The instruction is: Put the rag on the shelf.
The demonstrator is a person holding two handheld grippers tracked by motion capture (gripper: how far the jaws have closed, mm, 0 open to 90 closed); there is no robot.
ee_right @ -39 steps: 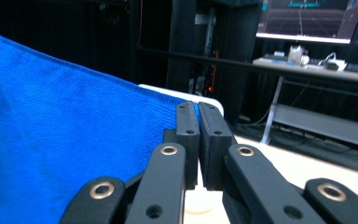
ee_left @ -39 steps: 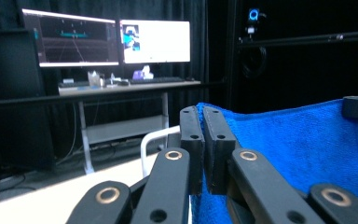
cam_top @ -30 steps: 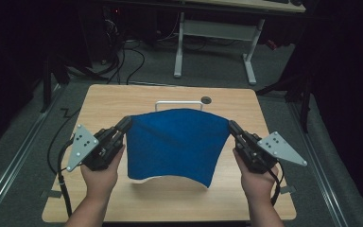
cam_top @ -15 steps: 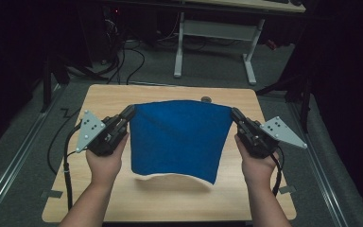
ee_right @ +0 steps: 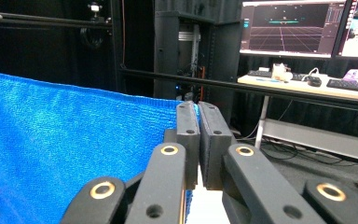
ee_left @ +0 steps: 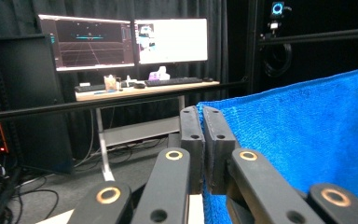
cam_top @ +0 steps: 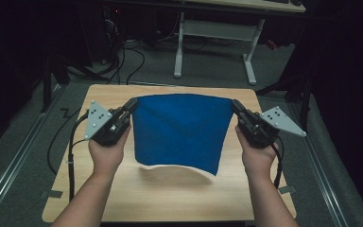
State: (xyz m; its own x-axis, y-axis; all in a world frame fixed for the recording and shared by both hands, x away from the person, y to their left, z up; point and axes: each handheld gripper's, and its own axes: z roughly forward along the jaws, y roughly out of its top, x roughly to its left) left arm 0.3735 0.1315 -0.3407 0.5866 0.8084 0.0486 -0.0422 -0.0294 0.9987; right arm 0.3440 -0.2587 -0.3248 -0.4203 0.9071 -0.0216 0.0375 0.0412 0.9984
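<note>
A blue cloth (cam_top: 182, 130) hangs spread in the air over the wooden table (cam_top: 123, 198), held by its two top corners. My left gripper (cam_top: 133, 104) is shut on the cloth's left corner; in the left gripper view its jaws (ee_left: 201, 116) pinch the blue cloth (ee_left: 307, 140), which stretches off to the right. My right gripper (cam_top: 234, 105) is shut on the right corner; in the right gripper view its jaws (ee_right: 198, 109) clamp the blue cloth (ee_right: 65, 149), which spreads to the left. The lower edge hangs free above the table and casts a shadow.
A white-legged desk (cam_top: 215, 33) stands beyond the table's far edge, with cables on the floor (cam_top: 123, 52). Monitors (ee_left: 130, 39) and a keyboard sit on that desk. A horizontal black bar (ee_right: 261, 88) crosses in front. Dark curtains surround the area.
Both grippers have lifted the cloth and carried it a little farther from the person. Its lower edge has come up off the table and now hangs free.
</note>
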